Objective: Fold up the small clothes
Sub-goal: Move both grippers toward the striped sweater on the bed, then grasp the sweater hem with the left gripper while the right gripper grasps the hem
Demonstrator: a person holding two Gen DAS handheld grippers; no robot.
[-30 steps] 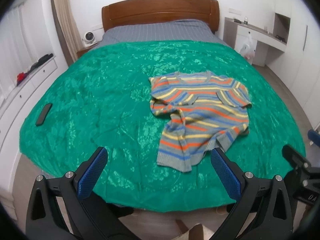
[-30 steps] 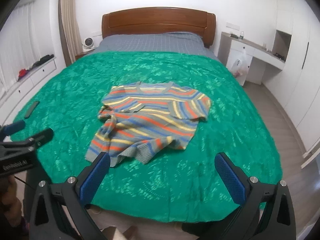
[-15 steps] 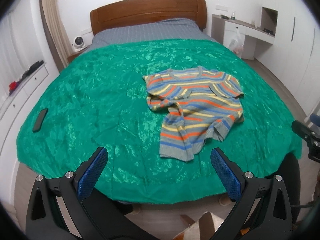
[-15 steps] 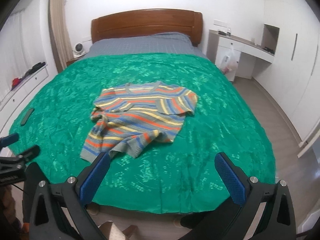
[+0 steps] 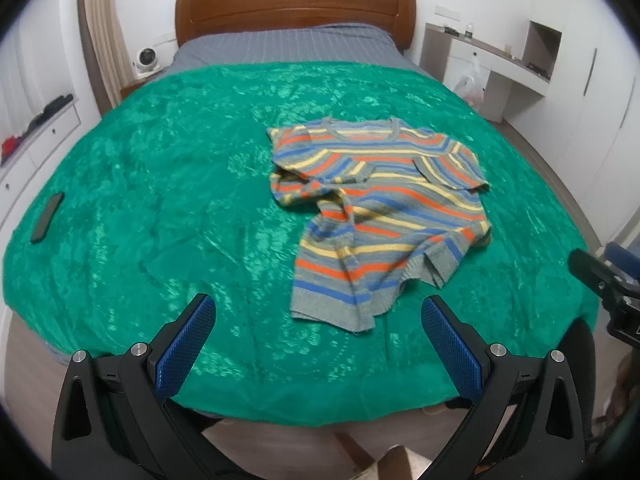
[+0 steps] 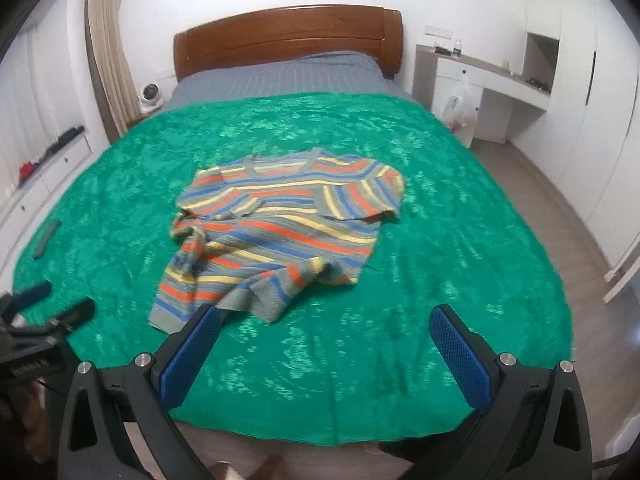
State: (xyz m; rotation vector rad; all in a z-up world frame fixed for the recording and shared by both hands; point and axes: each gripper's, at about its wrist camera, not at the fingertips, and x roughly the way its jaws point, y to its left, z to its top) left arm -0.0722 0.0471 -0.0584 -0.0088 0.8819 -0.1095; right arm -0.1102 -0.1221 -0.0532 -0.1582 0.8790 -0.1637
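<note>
A small striped knit sweater (image 5: 380, 208) in grey, orange, blue and yellow lies crumpled on the green bedspread (image 5: 160, 200), its left side bunched and its hem toward me. It also shows in the right wrist view (image 6: 280, 232). My left gripper (image 5: 318, 320) is open and empty, held off the bed's foot edge, short of the hem. My right gripper (image 6: 324, 328) is open and empty, near the hem's right corner. Each gripper shows at the edge of the other's view: the right one (image 5: 600, 276) and the left one (image 6: 48, 308).
A dark phone or remote (image 5: 47, 217) lies on the bedspread at the left. The wooden headboard (image 5: 292, 8) is at the far end. White drawers (image 5: 36, 136) stand on the left, a white desk (image 5: 500, 64) with a plastic bag (image 5: 472, 84) on the right.
Both grippers have shifted slightly toward the bed, so the sweater sits a little closer in both views. Both stay open; the sweater has not moved.
</note>
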